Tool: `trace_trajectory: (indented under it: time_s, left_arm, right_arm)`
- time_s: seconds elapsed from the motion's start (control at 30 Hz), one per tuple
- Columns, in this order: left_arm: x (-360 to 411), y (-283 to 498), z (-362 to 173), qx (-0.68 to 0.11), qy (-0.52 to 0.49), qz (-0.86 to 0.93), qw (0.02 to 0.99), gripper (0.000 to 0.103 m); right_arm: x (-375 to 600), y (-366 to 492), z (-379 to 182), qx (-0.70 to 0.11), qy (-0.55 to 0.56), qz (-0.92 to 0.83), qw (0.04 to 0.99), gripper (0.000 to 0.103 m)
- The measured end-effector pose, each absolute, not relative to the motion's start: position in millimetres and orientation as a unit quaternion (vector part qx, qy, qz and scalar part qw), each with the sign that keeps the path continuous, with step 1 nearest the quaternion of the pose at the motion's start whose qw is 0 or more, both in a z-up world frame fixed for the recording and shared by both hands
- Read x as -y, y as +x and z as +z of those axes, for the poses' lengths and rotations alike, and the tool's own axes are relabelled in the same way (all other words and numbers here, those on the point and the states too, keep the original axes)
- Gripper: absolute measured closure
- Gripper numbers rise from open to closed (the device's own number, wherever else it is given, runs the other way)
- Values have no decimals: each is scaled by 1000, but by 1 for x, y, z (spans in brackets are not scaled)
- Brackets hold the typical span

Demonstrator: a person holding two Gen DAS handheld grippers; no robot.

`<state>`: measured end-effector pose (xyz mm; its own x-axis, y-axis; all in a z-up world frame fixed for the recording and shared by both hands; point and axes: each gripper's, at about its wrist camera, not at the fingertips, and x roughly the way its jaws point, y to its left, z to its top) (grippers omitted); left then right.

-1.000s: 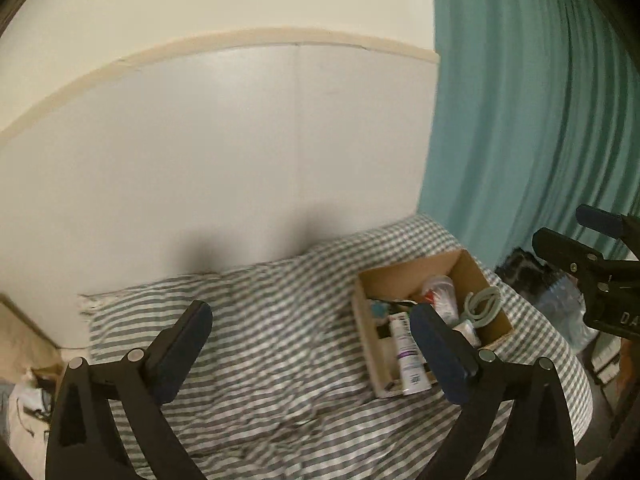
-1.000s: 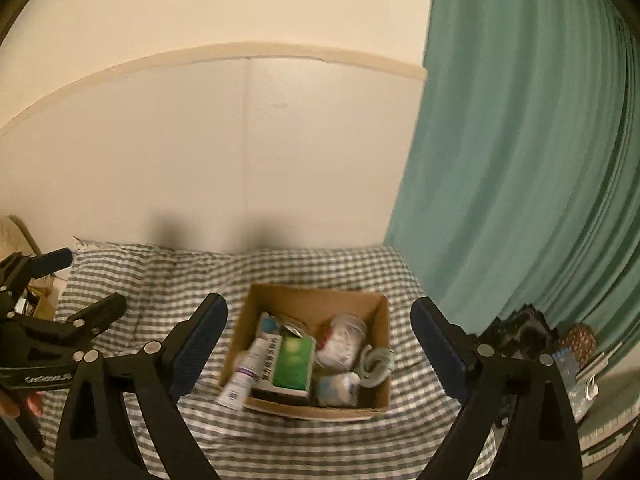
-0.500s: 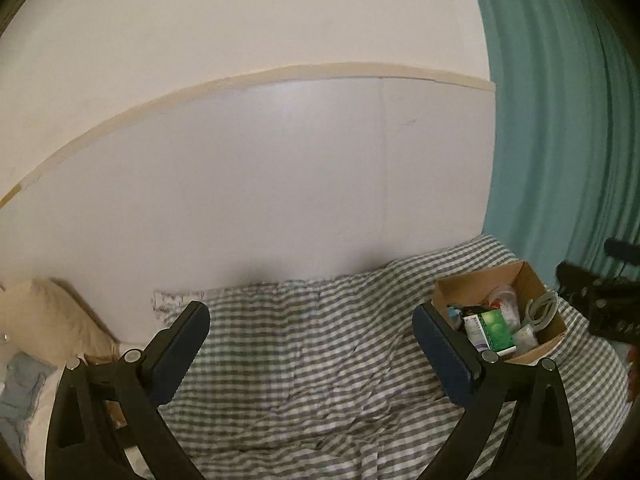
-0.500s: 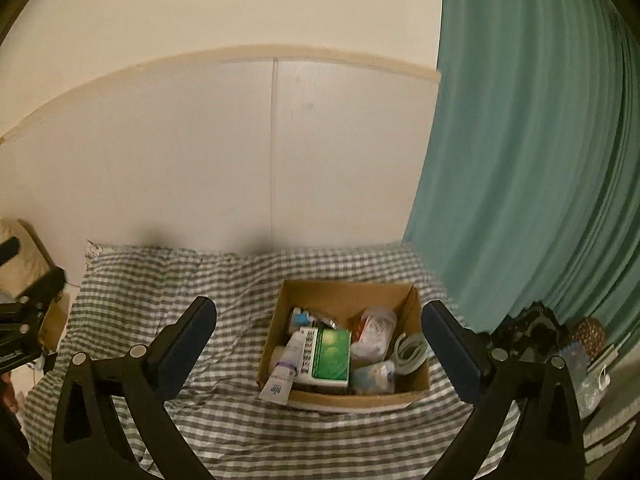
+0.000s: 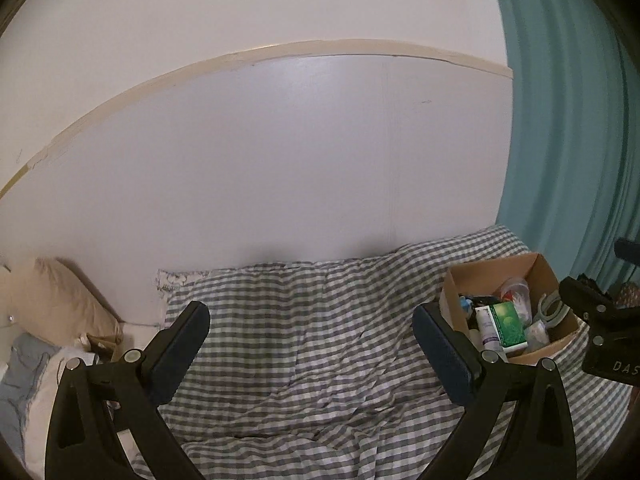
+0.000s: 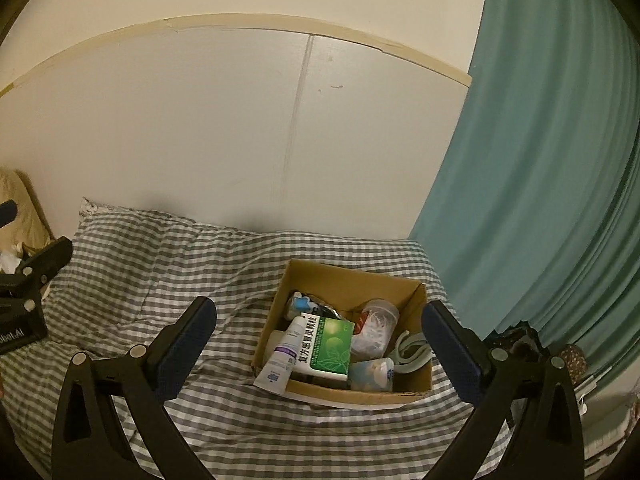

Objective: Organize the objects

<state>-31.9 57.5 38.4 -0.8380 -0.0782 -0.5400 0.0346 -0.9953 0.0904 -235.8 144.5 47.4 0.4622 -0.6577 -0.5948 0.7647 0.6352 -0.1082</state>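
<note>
Left gripper (image 5: 310, 344): fingers spread wide, nothing between the pads, held above the gray-and-white checked bedspread (image 5: 312, 360). Right gripper (image 6: 320, 340): fingers likewise released and wide apart, nothing gripped, hanging above the near side of the cardboard box (image 6: 344, 284). The box serves as landmark; it sits open-topped on the bedspread, close to the teal curtain (image 6: 540, 160). Inside the box, a green-and-white medicine carton (image 6: 328, 346) lies flat toward the near-left part. A white tube with a purple band (image 6: 282, 360) rests just left of the carton, its lower end poking over the box's near edge. Right of the carton lies a clear plastic container (image 6: 374, 328), tipped on its side. A pale gray curved item (image 6: 414, 350) leans in the right near corner. A small blue-and-white item (image 6: 300, 303) sits toward the far-left corner, too small to identify. In the left wrist view the box (image 5: 496, 274) lies to the right of the left gripper, with the right gripper's black frame (image 5: 600, 320) just beyond it. Left of the box the bedspread runs rumpled to a beige pillow (image 5: 60, 304). Behind the box, a white wall panel (image 6: 200, 140).
</note>
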Motion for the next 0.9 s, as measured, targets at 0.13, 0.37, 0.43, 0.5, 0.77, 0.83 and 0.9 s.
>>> trace_trajectory:
  time_s: [0.13,0.37,0.43,0.5,0.77,0.83,0.9]
  left_arm:
    - [-50,-32,40,21,289,-957,35,0]
    - [-48,-34,39,14,291,-956,36,0]
    - [-47,-35,40,12,291,-956,36,0]
    - [-47,-35,39,9,294,-955,36,0]
    - [-46,-36,39,5,299,-953,37,0]
    - [-45,-36,39,2,301,-953,37,0]
    - [-44,-36,39,2,301,-953,39,0]
  right_arm:
    - [-140,-242,50,-297,101,-425,849,0]
    - [-136,-248,56,-284,113,-428,851,0]
    - [-135,-249,56,-282,117,-429,850,0]
    - [-134,-250,56,-285,118,-430,849,0]
    - [-134,-249,55,-285,118,-429,849,0]
    - [-134,-249,55,-286,118,-429,849,0]
    - [-134,-248,55,-287,118,-428,849,0]
